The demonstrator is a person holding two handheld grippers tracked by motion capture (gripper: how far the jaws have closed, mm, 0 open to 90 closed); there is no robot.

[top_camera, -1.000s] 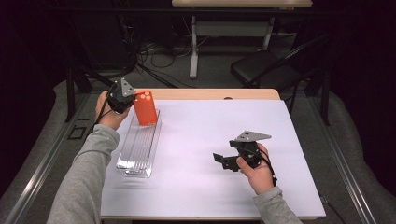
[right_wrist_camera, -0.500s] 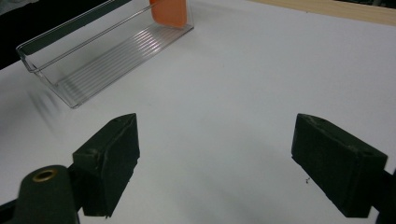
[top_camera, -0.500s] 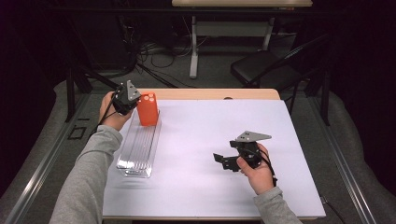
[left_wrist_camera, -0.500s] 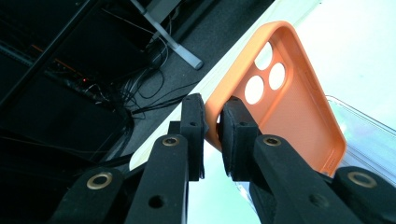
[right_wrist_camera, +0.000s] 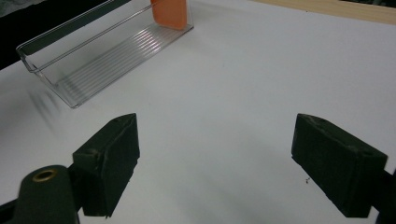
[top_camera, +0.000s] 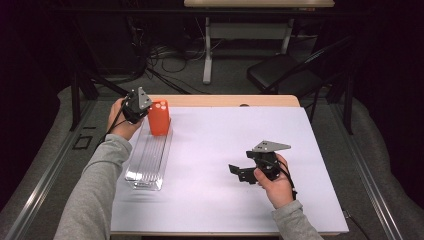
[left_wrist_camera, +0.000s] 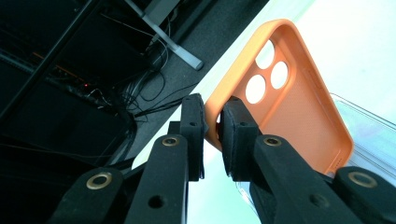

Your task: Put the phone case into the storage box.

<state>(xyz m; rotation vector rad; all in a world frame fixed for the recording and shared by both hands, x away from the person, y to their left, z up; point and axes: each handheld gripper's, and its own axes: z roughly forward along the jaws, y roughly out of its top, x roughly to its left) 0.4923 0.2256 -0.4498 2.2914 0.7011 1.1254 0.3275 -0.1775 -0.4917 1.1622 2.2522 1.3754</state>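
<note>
Counter: a white sheet is spread over most of it; a strip of bare wood is left showing along the far edge.
Chair: a black seat is seen on the floor beyond the counter's far right corner, tilted toward it.
Second table: a pale top is seen at the upper edge of the high view, carried on a white leg with a foot on the floor.
Cables: black cords are strewn in loops over the grey floor behind the counter.
Floor: grey carpet is crossed by a metal rail running along the left of the counter.
</note>
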